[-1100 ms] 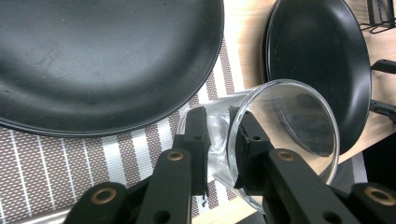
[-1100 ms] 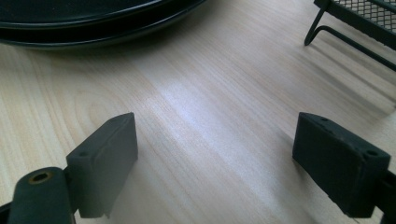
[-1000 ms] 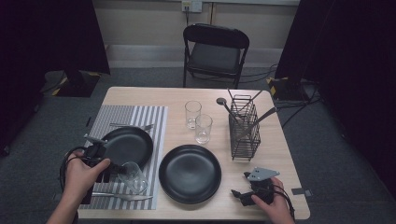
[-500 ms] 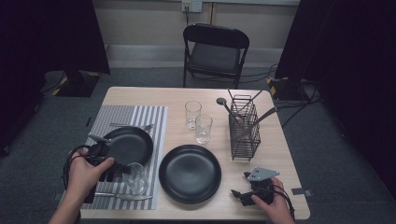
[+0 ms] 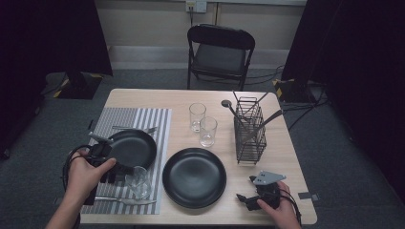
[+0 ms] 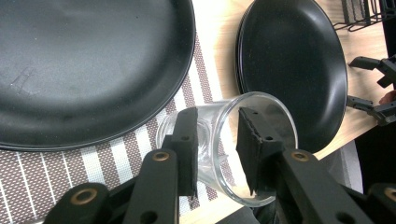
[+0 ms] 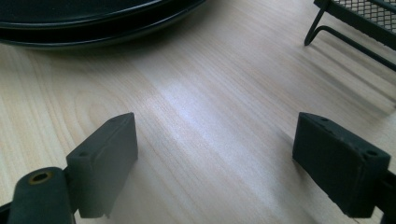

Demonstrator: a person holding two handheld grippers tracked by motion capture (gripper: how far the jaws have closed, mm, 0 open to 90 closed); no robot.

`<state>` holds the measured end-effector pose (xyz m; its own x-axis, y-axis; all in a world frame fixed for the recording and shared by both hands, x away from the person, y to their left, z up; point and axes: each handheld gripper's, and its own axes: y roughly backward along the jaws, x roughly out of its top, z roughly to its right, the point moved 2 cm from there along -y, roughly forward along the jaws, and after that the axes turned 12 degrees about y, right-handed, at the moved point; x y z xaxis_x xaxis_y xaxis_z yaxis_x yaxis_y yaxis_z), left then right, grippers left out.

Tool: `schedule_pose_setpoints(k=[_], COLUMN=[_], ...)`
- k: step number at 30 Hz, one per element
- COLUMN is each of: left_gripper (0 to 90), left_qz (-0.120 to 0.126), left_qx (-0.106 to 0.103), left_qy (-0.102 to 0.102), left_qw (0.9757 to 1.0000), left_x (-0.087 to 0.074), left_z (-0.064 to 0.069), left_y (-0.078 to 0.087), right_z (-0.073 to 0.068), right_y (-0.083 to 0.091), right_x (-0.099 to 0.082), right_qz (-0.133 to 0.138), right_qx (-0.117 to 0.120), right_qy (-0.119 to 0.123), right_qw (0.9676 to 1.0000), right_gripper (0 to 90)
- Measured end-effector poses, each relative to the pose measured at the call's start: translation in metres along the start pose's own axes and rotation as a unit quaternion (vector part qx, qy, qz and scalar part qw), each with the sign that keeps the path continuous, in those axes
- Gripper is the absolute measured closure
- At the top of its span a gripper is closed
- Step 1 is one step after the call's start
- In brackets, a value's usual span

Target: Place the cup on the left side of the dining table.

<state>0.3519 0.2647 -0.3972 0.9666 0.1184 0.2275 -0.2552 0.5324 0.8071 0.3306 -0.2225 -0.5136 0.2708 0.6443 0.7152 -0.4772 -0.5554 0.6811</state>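
the left gripper [image 6: 215, 154] has a clear glass [image 6: 229, 144] between its fingers [image 6: 187, 144], one finger inside the rim and one outside. the fingers have just been opening, and a gap shows at the wall, so the grip looks released. the glass stands on the striped mat [image 5: 102, 124], just beside the black plate [image 5: 131, 148] there and near the second plate [image 5: 193, 177]. to finish well, i'd spread the fingers a little more, then lift straight up so the inner finger clears the rim without tipping it. the right gripper [image 5: 248, 198] rests wide open on the pale wooden bench [image 5: 162, 98], holding nothing. two more glasses [image 5: 203, 124] and a wire rack [image 5: 249, 131] stand farther back; beyond are a folding chair [image 5: 219, 52], grey carpet and dark curtains.
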Motion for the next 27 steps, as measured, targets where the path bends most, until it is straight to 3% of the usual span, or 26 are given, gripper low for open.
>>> schedule_pose_setpoints(k=[10, 11, 17, 27], left_gripper=[64.5, 63.9, 61.2, 49.0], left_qz=[0.004, 0.005, 0.005, 0.013], left_qx=[-0.011, -0.007, -0.009, -0.014], left_qy=[0.000, -0.011, -0.011, -0.001], left_qw=[0.9999, 0.9999, 0.9999, 0.9998], left_x=[0.004, 0.005, 0.006, 0.008], left_z=[0.006, 0.005, 0.006, 0.004], left_y=[0.008, 0.009, 0.011, 0.015], right_z=[0.000, 0.000, 0.000, 0.000], right_y=[0.000, 0.000, 0.000, 0.000], right_x=[0.000, 0.000, 0.000, 0.000], right_qz=[0.000, 0.000, 0.000, 0.000], right_qx=[0.000, 0.000, 0.000, 0.000], right_qy=[0.000, 0.000, 0.000, 0.000], right_qw=[1.0000, 1.0000, 1.0000, 1.0000], right_gripper=[13.1, 13.1, 13.1, 13.1])
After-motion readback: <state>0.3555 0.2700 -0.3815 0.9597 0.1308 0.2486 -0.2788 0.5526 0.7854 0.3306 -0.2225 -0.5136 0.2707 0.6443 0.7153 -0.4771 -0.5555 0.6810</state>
